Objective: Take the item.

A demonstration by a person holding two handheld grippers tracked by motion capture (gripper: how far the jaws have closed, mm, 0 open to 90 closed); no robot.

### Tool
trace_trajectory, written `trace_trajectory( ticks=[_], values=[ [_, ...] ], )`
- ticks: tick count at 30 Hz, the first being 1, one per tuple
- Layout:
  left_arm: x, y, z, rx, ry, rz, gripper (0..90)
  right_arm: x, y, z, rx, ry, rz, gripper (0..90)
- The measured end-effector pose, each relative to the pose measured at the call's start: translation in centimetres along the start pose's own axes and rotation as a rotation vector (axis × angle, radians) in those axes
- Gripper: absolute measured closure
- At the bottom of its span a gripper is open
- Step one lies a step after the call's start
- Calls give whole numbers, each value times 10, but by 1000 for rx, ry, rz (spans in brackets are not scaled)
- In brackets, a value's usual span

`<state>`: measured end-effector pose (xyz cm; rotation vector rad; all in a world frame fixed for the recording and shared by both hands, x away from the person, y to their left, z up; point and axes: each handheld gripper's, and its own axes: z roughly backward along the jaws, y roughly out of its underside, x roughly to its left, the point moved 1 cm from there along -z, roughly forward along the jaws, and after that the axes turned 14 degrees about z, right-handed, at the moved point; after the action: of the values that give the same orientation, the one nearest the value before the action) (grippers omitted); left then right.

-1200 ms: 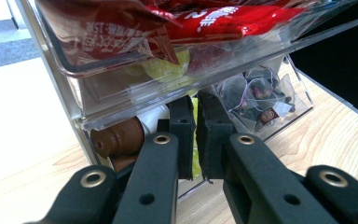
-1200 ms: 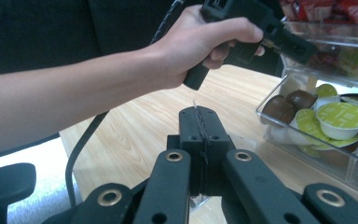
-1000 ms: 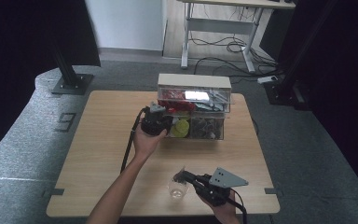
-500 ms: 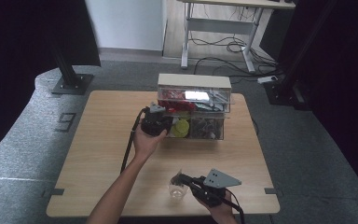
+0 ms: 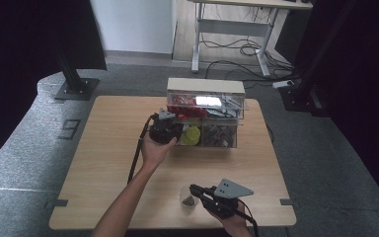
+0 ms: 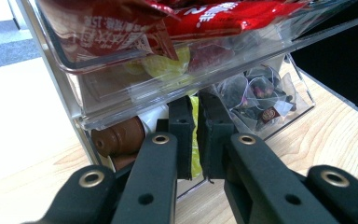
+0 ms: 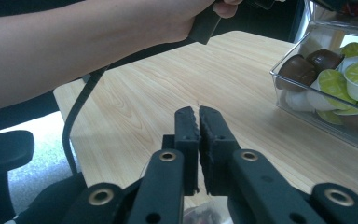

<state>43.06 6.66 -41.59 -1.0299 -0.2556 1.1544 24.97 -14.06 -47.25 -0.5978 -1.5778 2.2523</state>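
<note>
A clear drawer organizer (image 5: 205,87) stands at the table's far middle. My left gripper (image 5: 176,134) (image 6: 196,100) is at its lower left drawer (image 7: 307,109), which is pulled out and holds brown and yellow-lidded capsules (image 7: 335,79). The jaws stand pinched on the drawer's clear front, with yellow showing through the thin gap. My right gripper (image 5: 193,188) (image 7: 199,112) hovers near the front edge over a small clear cup (image 5: 188,201) with something dark inside. Its jaws have just been opening; only a slit parts the pads and nothing is between them.
The upper drawer holds red packets (image 6: 191,18). The lower right drawer holds pyramid tea bags (image 6: 256,98). The left gripper's cable (image 5: 137,153) trails along the forearm across the wooden table (image 5: 108,148). A desk frame and loose cables lie on the floor behind.
The right gripper has shifted slightly above the cup. The left hand and the drawer look the same.
</note>
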Motion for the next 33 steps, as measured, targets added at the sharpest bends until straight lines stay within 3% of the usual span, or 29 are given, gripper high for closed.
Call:
trace_trajectory(
  ticks=[8,15,33],
  values=[
    [-1,0,-1,2,3,1,840,1,0,0,1,13,7,705],
    [-1,1,-1,2,7,3,842,-6,-1,5,-15,45,-15,600],
    [2,11,-3,15,13,8,842,-33,9,21,-4,126,-71,588]
  ],
)
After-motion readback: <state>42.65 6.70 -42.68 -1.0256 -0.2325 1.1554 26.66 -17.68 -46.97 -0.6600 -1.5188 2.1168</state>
